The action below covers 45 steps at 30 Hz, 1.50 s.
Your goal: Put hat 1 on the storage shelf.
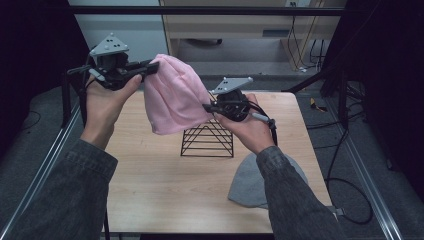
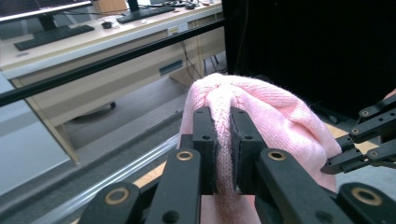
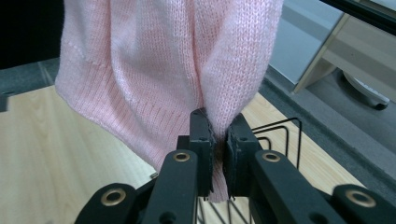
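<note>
Clamped between the left gripper (image 1: 150, 67) jaws: top of the knit hat (image 1: 172, 95). Between the right gripper (image 1: 207, 107) jaws: its hem. Below, wire rack (image 1: 207, 141); nearer, another hat (image 1: 247, 185) on the table (image 1: 150, 190).

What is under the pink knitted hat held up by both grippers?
Under the pink knitted hat stand the black wire rack and the wooden table. The hat covers the rack's upper left corner, so that part stays unseen.
</note>
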{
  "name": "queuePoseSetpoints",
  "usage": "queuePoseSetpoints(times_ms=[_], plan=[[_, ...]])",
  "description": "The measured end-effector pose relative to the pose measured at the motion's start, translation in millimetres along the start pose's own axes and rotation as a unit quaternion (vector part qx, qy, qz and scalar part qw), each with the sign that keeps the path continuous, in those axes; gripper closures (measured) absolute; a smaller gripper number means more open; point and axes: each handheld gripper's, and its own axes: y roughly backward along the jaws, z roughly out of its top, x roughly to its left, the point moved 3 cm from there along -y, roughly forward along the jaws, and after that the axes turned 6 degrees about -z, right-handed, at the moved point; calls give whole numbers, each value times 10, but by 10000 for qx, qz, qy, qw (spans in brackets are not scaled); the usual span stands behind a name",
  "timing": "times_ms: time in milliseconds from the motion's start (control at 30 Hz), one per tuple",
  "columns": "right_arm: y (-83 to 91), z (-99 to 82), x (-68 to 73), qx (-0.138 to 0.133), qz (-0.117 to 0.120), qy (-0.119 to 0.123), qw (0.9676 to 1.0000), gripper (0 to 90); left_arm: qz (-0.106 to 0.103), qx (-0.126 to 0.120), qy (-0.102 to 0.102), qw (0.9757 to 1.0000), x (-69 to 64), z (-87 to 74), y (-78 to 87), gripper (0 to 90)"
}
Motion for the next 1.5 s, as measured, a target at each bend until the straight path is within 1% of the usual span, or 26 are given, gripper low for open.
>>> queuePoseSetpoints(times_ms=[67,100,167,200,267,367,400,533,667,700,733,833,867,900,933,1033,1067,1167,1200,1300,1400,1467,1500], plan=[[-24,-4,-16,20,-19,-6,10000,833,60,64,-77,9999,16,0,-57,822],[-59,-14,-37,34,-55,-24,10000,833,123,105,-154,9998,29,-12,-105,822],[-157,-74,-86,74,-122,-90,9999,834,137,141,-155,9997,43,-34,-161,822],[-157,-74,-86,74,-122,-90,9999,834,145,156,-157,9997,47,-43,-187,822],[-216,-122,-112,126,-167,-93,9997,833,159,192,-195,9995,58,-70,-258,821],[-269,-166,-152,137,-253,-111,9995,833,153,174,-202,9995,77,-102,-349,821],[-288,-181,-168,133,-261,-129,9995,833,150,152,-168,9996,82,-113,-382,820],[-355,-273,-236,127,-307,-257,9991,833,105,137,-112,9998,103,-161,-475,818],[-363,-330,-248,146,-328,-259,9990,832,-13,59,-162,9998,90,-200,-543,816],[-367,-346,-253,150,-348,-254,9990,831,-38,61,-154,9999,91,-206,-557,816],[-371,-356,-258,156,-367,-253,9989,831,-70,35,-98,9999,90,-216,-575,816],[-373,-396,-269,123,-369,-350,9986,831,-150,-11,-23,9999,70,-238,-607,816],[-375,-432,-264,154,-362,-359,9986,831,-156,13,-33,9999,63,-245,-615,816],[-375,-432,-264,154,-362,-359,9986,831,-177,36,-41,9998,56,-252,-626,816],[-378,-451,-264,166,-361,-322,9987,831,-195,48,-46,9998,47,-261,-636,816],[-369,-514,-269,186,-438,-317,9984,832,-295,10,-18,9996,29,-285,-658,814],[-366,-528,-265,191,-426,-313,9984,832,-301,8,-7,9995,23,-292,-665,814],[-360,-573,-247,209,-423,-267,9985,832,-363,46,5,9993,-3,-327,-687,814],[-355,-614,-242,219,-434,-263,9985,831,-403,68,4,9992,-15,-340,-697,813],[-353,-644,-237,221,-425,-270,9985,832,-452,67,36,9990,-44,-355,-716,812],[-337,-726,-229,281,-428,-200,9985,832,-516,106,19,9986,-87,-378,-737,811],[-332,-747,-230,296,-421,-193,9985,832,-542,166,-16,9984,-117,-397,-763,810],[-330,-799,-235,326,-426,-192,9984,831,-561,233,-31,9981,-126,-414,-785,808]])
